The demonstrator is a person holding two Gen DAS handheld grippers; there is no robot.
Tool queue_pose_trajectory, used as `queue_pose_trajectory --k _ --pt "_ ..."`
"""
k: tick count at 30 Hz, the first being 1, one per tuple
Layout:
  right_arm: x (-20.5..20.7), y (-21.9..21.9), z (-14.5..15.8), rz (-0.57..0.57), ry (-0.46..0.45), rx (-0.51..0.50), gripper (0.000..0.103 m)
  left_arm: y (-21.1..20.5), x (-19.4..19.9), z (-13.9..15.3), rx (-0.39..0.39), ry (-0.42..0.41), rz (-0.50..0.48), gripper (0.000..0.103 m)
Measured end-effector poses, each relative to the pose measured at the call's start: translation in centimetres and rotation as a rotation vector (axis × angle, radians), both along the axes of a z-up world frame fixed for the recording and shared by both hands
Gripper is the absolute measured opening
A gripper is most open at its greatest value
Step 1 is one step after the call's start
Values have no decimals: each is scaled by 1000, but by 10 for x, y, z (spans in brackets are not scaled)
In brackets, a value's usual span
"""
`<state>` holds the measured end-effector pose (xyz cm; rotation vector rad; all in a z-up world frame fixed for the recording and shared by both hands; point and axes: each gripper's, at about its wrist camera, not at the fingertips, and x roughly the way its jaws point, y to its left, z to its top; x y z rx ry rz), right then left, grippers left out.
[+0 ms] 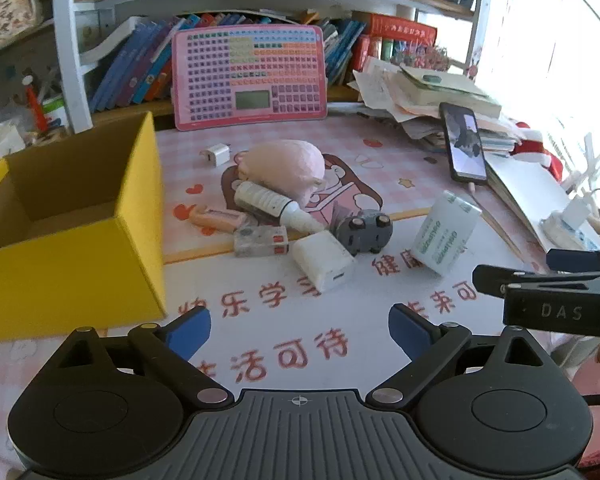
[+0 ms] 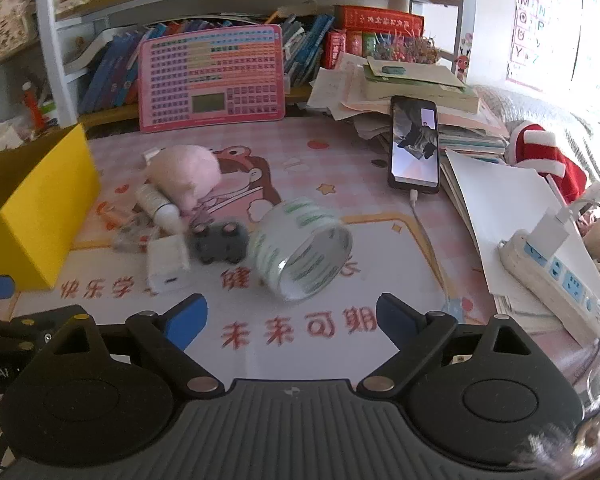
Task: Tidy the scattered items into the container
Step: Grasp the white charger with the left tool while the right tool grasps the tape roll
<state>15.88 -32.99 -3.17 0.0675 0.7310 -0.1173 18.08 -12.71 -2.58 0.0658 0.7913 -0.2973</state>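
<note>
The yellow box [image 1: 72, 236] stands open-topped at the left of the desk mat [image 1: 300, 320], upright. Its brown interior shows nothing inside as far as the left wrist view reaches; the near part of the floor is hidden by the front wall.

The scattered items lie in a cluster on the mat, to the right of the box and apart from it. A pink plush toy [image 1: 284, 168] sits at the back of the cluster, with a white tube [image 1: 272, 204] leaning against its front. A pink eraser-like piece [image 1: 216, 218] and a clear plastic case [image 1: 260, 242] lie just left of the tube's tip. A white charger block [image 1: 324, 260] rests beside a grey toy car [image 1: 366, 232], which lies on its side with wheels showing. A roll of clear tape [image 2: 300, 248] stands tilted on edge just right of the car. A small white plug [image 1: 216, 154] sits alone behind the plush toy.

The left gripper [image 1: 300, 336] hovers over bare mat in front of the cluster, jaws wide, nothing between them. The right gripper [image 2: 292, 320] hovers just before the tape roll, jaws likewise wide and empty.

Beyond: a pink keyboard toy [image 1: 248, 76] leans against shelved books, a phone [image 2: 414, 144] is propped on a paper stack, and a power strip [image 2: 556, 272] lies at far right.
</note>
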Motion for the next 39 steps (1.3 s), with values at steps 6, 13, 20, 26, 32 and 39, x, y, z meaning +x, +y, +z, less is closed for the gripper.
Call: queue_pose_trajectory --k 6,13,20,26,32,39 --pt "33 -26 -9 7 30 36 94 -20 29 -8 37 23 24 93" --pt "63 -46 -24 42 76 80 95 -43 61 -25 78 89 32 85" --pt "88 -51 -36 104 112 119 96 -54 85 -38 56 102 39 85" --pt "106 -55 -44 140 128 155 96 -60 102 -50 72 152 55 79" --pt "116 -57 -51 178 148 181 96 -63 111 -60 80 202 68 70" --pt "122 -58 -56 190 175 190 90 -67 116 -62 93 219 59 63"
